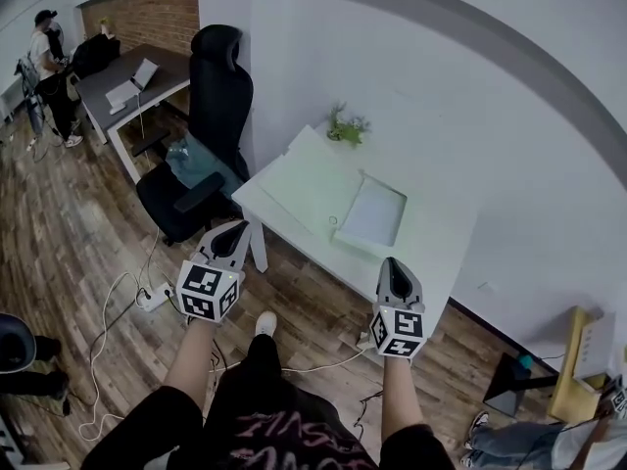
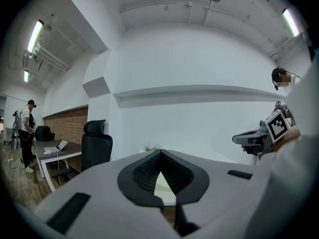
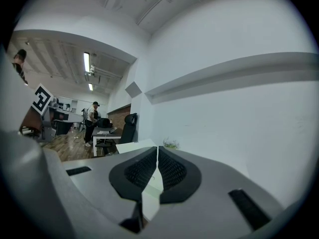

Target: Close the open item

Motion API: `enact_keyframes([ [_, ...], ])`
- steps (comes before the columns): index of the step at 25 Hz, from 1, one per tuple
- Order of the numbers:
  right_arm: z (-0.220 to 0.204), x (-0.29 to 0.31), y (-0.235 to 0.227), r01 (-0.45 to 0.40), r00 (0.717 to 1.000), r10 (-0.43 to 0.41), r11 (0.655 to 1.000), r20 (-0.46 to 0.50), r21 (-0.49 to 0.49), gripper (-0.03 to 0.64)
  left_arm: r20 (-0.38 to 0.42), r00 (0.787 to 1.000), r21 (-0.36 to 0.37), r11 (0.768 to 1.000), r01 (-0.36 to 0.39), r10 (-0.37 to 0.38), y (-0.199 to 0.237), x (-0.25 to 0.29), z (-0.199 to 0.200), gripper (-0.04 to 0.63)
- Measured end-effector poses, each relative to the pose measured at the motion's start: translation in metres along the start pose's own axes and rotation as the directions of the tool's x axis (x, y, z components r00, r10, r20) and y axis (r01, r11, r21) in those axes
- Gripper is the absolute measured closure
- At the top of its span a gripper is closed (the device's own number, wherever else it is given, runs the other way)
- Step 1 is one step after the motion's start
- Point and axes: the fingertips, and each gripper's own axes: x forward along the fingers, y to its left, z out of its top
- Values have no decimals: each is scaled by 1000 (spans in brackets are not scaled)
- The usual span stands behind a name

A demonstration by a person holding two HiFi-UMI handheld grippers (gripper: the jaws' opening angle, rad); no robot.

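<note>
1. A white rectangular table (image 1: 294,209) is standing against a white wall, on a wood-plank floor (image 1: 78,223).
2. A pale grey, flat open item (image 1: 374,213) — laptop-like — is lying on it.
3. The left gripper (image 1: 235,231) is hovering by the table's near corner, its jaws meeting at the tips and gripping nothing.
4. The right gripper (image 1: 394,265) — jaws together too, empty — is hanging just short of the item.

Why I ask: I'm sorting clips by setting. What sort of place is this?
Most likely an office: a white desk, a black swivel chair beside it, and a second desk with a laptop farther back.
</note>
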Motion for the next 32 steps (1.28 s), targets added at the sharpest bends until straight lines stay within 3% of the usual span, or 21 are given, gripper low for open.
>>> enact_keyframes([
  [23,-1,242,-11,76,993,-76,997,-94,-1,591,-106,989,-44,994,102,-106,147,231,-27,583],
  [32,1,309,-27,140,985,-138,990,-108,8,591,-141,973,-61,983,174,-181,178,311,-44,583],
])
